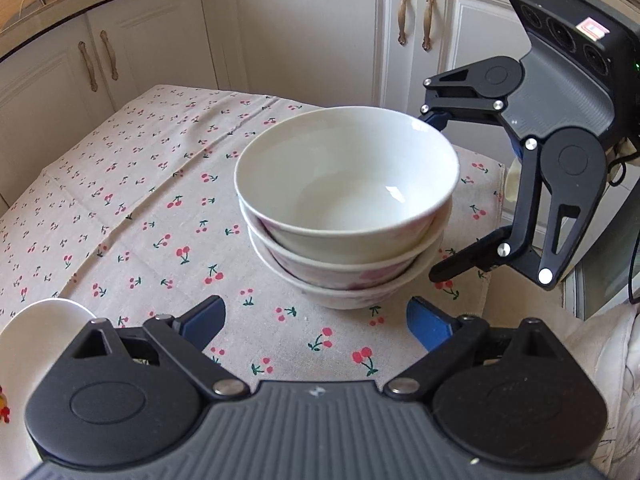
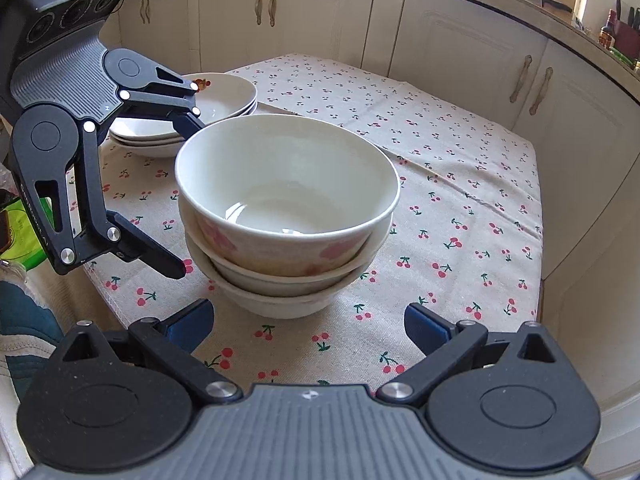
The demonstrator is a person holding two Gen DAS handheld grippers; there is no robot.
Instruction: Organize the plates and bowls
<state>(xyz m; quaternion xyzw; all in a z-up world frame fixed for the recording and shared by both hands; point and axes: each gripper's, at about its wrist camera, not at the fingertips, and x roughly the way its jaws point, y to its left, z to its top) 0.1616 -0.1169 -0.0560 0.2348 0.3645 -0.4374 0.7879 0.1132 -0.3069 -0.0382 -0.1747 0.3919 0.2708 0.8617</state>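
The left tool (image 1: 316, 322) and the right tool (image 2: 308, 322) both tilt steeply downward, jaws spread wide with nothing between their blue pads, facing each other from opposite sides.

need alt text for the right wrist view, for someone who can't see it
A stack of three bowls stands on a cherry-print tablecloth, framed between the open right tongs at the bottom edge. The left tongs, also open and empty, flank the stack from the left side, with a stack of plates behind them and white cabinets beyond.
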